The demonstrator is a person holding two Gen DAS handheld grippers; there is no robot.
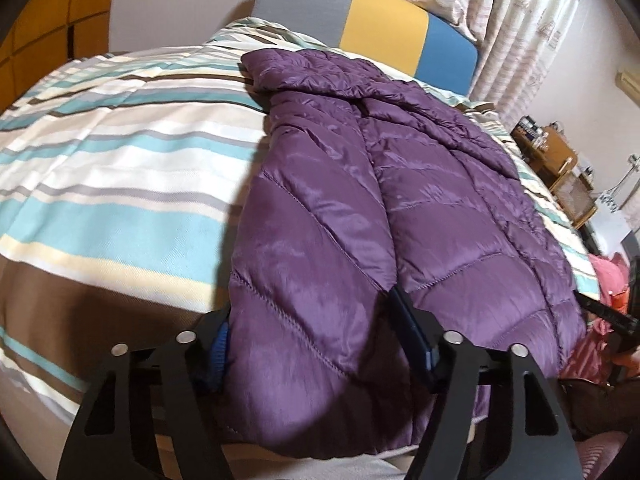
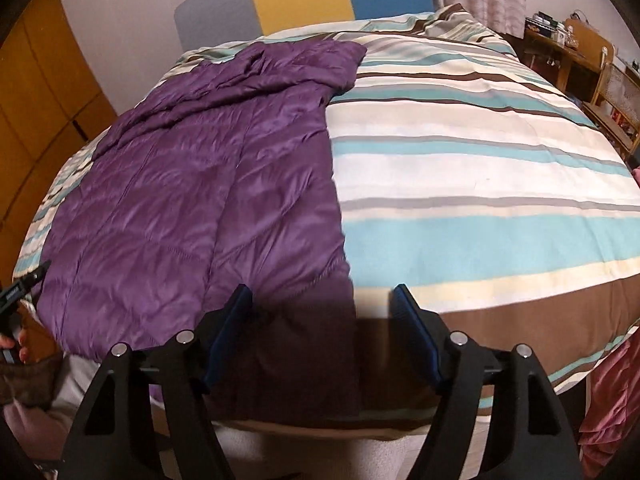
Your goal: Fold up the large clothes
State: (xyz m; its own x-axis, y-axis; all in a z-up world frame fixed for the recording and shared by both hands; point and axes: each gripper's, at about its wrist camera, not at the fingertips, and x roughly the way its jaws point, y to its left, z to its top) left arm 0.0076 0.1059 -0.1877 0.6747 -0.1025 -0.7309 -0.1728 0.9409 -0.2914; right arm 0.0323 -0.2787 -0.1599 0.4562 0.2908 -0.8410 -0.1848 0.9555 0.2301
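Purple jacket (image 1: 380,208) (no legible label) between left gripper (image 1: 316,316) fingers.

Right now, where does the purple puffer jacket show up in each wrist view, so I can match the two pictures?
Left wrist view: the purple puffer jacket fills the centre and right, its near hem between the left hand-held gripper fingers.
Right wrist view: the jacket covers the left half of the bed.
Shared landmark: the grey, yellow and blue headboard at the top.
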